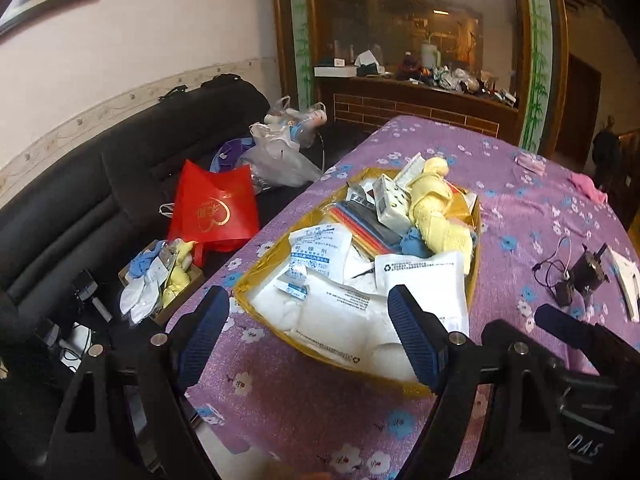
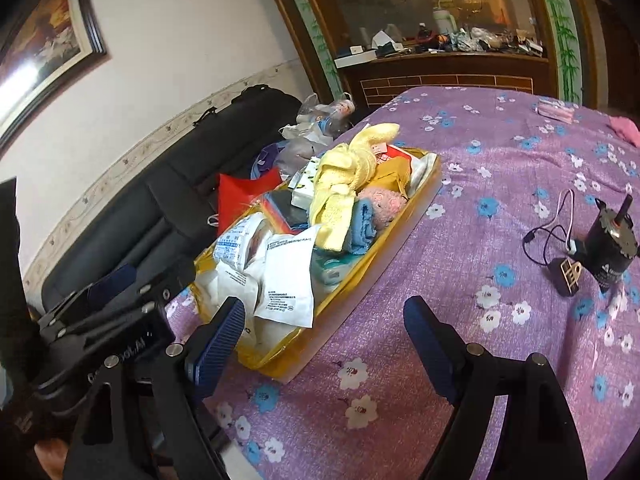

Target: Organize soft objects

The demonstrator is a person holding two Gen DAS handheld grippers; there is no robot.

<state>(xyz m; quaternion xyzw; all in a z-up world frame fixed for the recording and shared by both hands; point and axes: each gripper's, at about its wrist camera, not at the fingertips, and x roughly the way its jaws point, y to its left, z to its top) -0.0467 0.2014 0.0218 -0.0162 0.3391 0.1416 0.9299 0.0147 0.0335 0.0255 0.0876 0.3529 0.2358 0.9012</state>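
A yellow cardboard box (image 1: pixel 256 276) sits on the purple flowered tablecloth (image 1: pixel 516 208), full of soft things: a yellow knitted cloth (image 1: pixel 434 204), a blue cloth (image 1: pixel 412 242), white packets (image 1: pixel 316 254) and white pouches (image 1: pixel 424 276). In the right wrist view the box (image 2: pixel 416 196) also holds a pink fuzzy item (image 2: pixel 384 202) beside the yellow cloth (image 2: pixel 344 176). My left gripper (image 1: pixel 308 316) is open and empty, just before the box's near end. My right gripper (image 2: pixel 324 328) is open and empty, at the box's near right corner.
A black motor with a cable (image 2: pixel 608 244) and a small black tag (image 2: pixel 568 276) lie on the table at right. A pink cloth (image 1: pixel 588 184) lies at the far edge. A black sofa (image 1: pixel 80 200) at left holds a red bag (image 1: pixel 216 208), plastic bags (image 1: pixel 280 148) and another box of cloths (image 1: pixel 160 276).
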